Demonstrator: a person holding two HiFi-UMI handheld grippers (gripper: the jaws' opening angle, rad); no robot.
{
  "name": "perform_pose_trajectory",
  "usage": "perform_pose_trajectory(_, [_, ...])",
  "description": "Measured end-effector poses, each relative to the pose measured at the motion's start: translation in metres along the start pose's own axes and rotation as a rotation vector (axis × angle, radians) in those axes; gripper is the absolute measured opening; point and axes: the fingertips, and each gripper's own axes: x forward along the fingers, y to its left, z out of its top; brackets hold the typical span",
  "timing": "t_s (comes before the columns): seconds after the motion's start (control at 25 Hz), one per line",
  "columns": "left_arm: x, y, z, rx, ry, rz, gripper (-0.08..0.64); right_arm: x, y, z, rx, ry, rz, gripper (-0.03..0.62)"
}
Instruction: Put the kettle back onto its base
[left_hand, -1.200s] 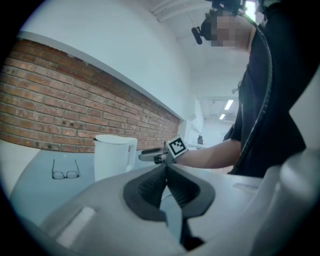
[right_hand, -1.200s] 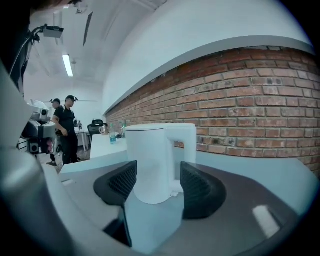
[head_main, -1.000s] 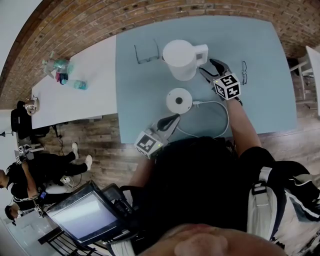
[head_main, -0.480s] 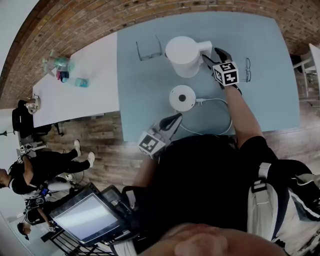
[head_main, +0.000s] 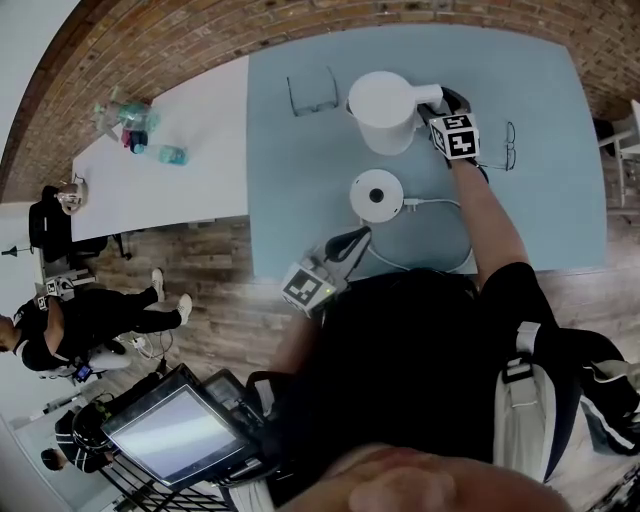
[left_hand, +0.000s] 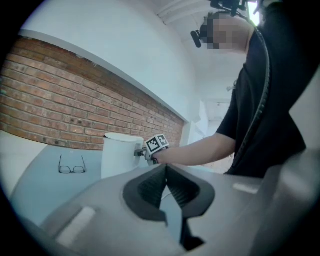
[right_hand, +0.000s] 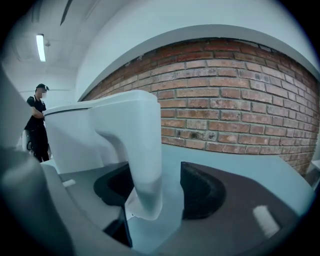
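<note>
**Inspector:** Left side?

**Assistant:** Left gripper (head_main: 352, 240) idled at the table (head_main: 290, 200) edge, jaws pressed together, empty. Base (head_main: 377, 195) lay bare; kettle (head_main: 383, 108) stood apart behind it.

**Inspector:** Right?

**Assistant:** Right gripper (head_main: 443, 103) had advanced onto the handle (right_hand: 145, 150). Its jaws were spread and just narrowing, with the handle between them, ungripped. Lift judged next.

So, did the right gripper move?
Yes. The right gripper has moved away from the base, up to the kettle; its jaws, just closing slightly, now sit around the handle, not yet gripping.
</note>
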Motion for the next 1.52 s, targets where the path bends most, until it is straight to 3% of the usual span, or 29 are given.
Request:
perform_pose_trajectory(0.36, [-0.003,0.005,-0.005,-0.002,-0.012,0.015,0.002,0.014,0.005,0.001,-0.041,0.018,-0.013,0.171])
perform_pose_trajectory(0.56, [-0.008,0.007,-0.005,-0.014,-0.002,0.030,0.002,0.018,0.007,0.001,-0.030,0.012,-0.029,0.074])
perform_pose_trajectory(1.2, [-0.011,0.008,-0.005,-0.008,-0.004,0.031,0.002,0.012,0.005,0.000,0.008,-0.003,-0.050,0.076])
perform_pose_trajectory(1.52, [-0.016,0.010,-0.011,0.011,-0.035,0.039,0.002,0.001,0.003,-0.003,0.096,-0.057,-0.088,0.080])
